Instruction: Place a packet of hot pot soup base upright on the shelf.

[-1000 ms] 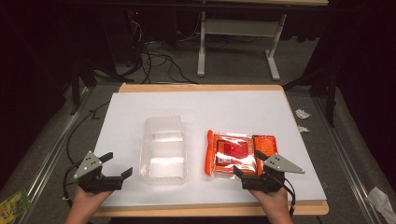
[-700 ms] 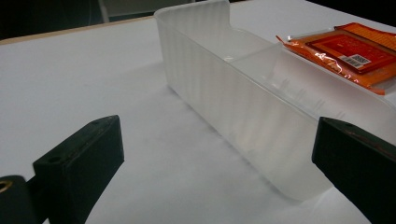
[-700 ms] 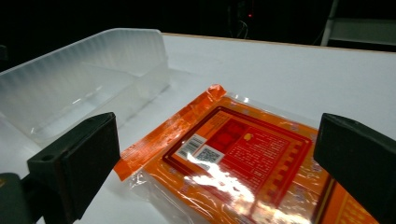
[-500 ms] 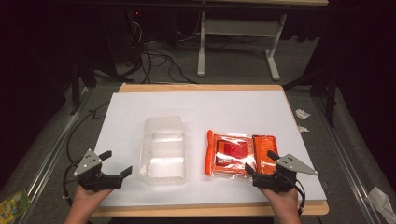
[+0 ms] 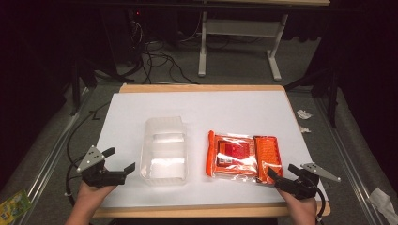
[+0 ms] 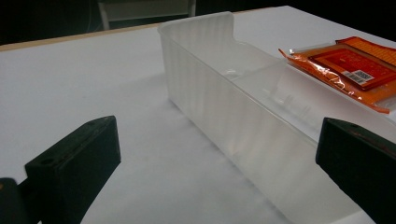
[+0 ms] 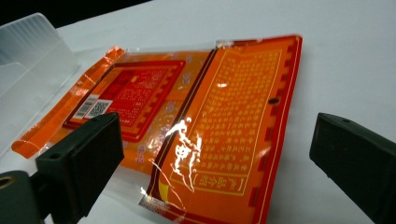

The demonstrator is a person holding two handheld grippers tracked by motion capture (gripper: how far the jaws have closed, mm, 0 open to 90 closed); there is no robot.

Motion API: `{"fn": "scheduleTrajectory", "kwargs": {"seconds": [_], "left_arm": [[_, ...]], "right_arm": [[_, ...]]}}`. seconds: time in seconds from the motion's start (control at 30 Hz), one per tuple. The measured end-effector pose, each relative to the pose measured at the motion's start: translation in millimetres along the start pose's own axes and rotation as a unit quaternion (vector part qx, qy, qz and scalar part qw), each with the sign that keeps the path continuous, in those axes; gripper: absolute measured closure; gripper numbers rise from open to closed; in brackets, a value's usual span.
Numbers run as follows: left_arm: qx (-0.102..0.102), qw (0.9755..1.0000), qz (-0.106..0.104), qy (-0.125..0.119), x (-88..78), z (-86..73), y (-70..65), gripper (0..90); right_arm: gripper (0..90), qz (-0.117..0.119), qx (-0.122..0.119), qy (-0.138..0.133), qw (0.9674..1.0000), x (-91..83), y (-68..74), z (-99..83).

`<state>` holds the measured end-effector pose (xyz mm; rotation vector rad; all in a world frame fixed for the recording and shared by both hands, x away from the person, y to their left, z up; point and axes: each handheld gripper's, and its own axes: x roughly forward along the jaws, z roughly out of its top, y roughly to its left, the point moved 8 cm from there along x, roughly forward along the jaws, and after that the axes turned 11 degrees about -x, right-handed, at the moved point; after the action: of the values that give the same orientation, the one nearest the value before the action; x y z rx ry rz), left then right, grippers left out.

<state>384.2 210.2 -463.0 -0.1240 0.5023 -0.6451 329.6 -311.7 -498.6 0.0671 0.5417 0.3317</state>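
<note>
Where overhead blurs, packet barcode legible.

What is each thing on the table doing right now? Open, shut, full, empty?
Clear plastic tub: upright, open top, empty.
Orange packet: lying flat, sealed in shiny wrap.
Left gripper: open, holding nothing, beside the tub.
Right gripper: open, holding nothing, at the packet's near corner.

White table (cables behind)

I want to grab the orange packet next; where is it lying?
In the high view the orange packet lies flat on the table's right half, beside the clear tray, just ahead of the right hand-held gripper.
</note>
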Motion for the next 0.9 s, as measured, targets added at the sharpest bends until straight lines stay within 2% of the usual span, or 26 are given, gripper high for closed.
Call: {"fn": "scheduleTrajectory", "kwargs": {"seconds": [0.23,0.37,0.43,0.47,0.53,0.6,0.67,0.73,0.8,0.83,0.9], "left_arm": [[0.01,0.9999,0.006,-0.002,2.0,2.1,-0.4,1.1],[0.015,0.9999,0.007,-0.001,1.3,1.6,-0.6,1.8],[0.017,0.9998,0.007,-0.001,1.0,1.5,-0.1,1.9],[0.016,0.9998,0.007,-0.001,0.5,1.4,0.5,1.9],[0.008,1.0,0.004,-0.002,-0.5,0.9,0.4,2.1],[0.012,0.9999,0.003,0.0,0.4,0.0,-0.6,2.3],[0.019,0.9998,0.002,0.006,2.1,-0.7,-0.8,2.3],[0.017,0.9998,0.002,0.008,3.5,-1.4,-0.3,2.3],[0.011,0.9999,-0.002,0.007,3.4,-2.1,-1.8,2.3],[0.014,0.9999,-0.003,0.007,3.2,-2.3,-3.1,2.4],[0.028,0.9996,-0.002,0.011,4.3,-2.0,-4.7,2.4]], "right_arm": [[9.2,0.014,0.032,0.031,0.9989,9.1,0.7,-14.5],[16.4,0.031,0.057,0.039,0.9971,11.6,2.8,-19.4],[21.4,0.042,0.059,0.042,0.9965,13.1,4.9,-20.4],[24.5,0.043,0.056,0.04,0.9967,13.6,5.8,-20.7],[28.9,0.046,0.065,0.031,0.9963,12.8,8.0,-19.7],[38.0,0.049,0.071,0.014,0.9962,10.0,10.6,-16.3],[43.9,0.058,0.064,-0.001,0.9962,9.0,16.3,-12.0],[47.8,0.061,0.045,-0.004,0.9972,11.6,25.0,-9.5],[50.0,0.046,0.03,0.001,0.9985,16.4,31.0,-10.2],[51.9,0.036,0.017,0.002,0.9992,19.2,31.5,-10.1],[58.1,0.021,0.017,0.004,0.9996,21.4,30.6,-9.6]]}}
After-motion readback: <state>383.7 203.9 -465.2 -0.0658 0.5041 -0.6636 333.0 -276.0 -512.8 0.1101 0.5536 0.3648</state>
